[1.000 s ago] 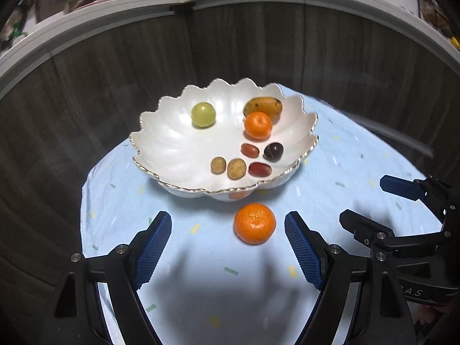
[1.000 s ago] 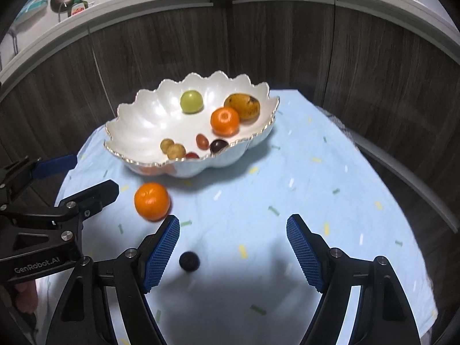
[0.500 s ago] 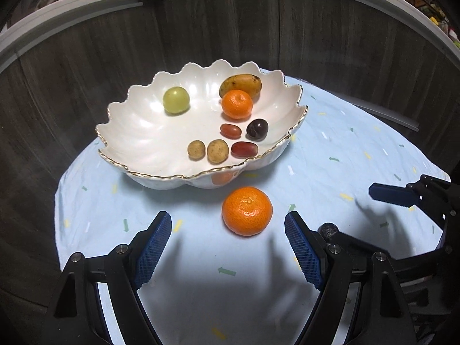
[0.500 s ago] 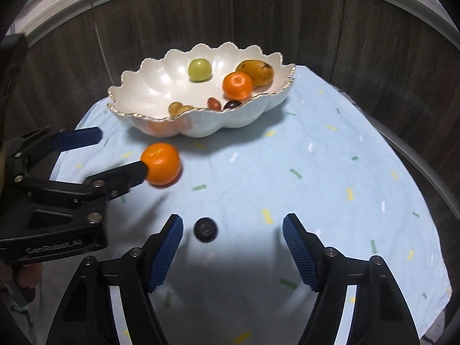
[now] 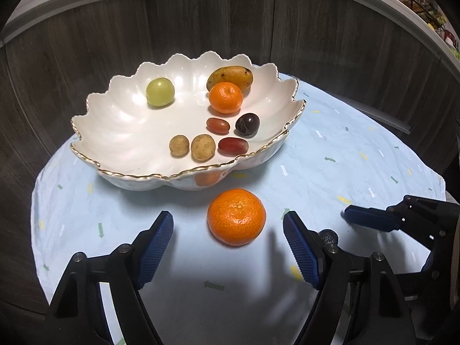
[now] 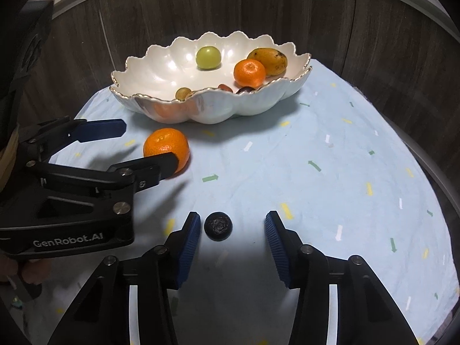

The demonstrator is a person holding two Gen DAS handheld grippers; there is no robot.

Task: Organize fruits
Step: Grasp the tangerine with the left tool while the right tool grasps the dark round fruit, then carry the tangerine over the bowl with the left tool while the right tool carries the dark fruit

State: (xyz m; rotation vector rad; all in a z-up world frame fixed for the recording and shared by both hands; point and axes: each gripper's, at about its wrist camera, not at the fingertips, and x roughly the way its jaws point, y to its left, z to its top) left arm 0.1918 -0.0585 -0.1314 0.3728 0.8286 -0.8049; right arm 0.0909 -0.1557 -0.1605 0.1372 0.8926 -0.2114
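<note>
A white scalloped bowl (image 5: 120,120) with a gold rim (image 6: 161,97) holds a green fruit (image 5: 160,92), a mandarin (image 5: 225,97), a mango (image 5: 230,78), a dark plum and several small fruits. A loose mandarin (image 5: 236,216) lies on the blue cloth in front of the bowl; it also shows in the right wrist view (image 6: 166,146). My left gripper (image 5: 228,247) is open with its fingers on either side of it, just short of it. A small dark fruit (image 6: 218,226) lies between the fingers of my open right gripper (image 6: 232,230), nearer the left one.
The light blue cloth (image 5: 345,158) with coloured flecks covers a round table with its edge close on all sides. A dark wood-panel wall (image 5: 230,23) curves behind the bowl. The right gripper shows at the right of the left wrist view (image 5: 373,220).
Both grippers have moved forward and lower. The loose mandarin now sits nearer between the left fingers, and the dark fruit has come between the right fingers.
</note>
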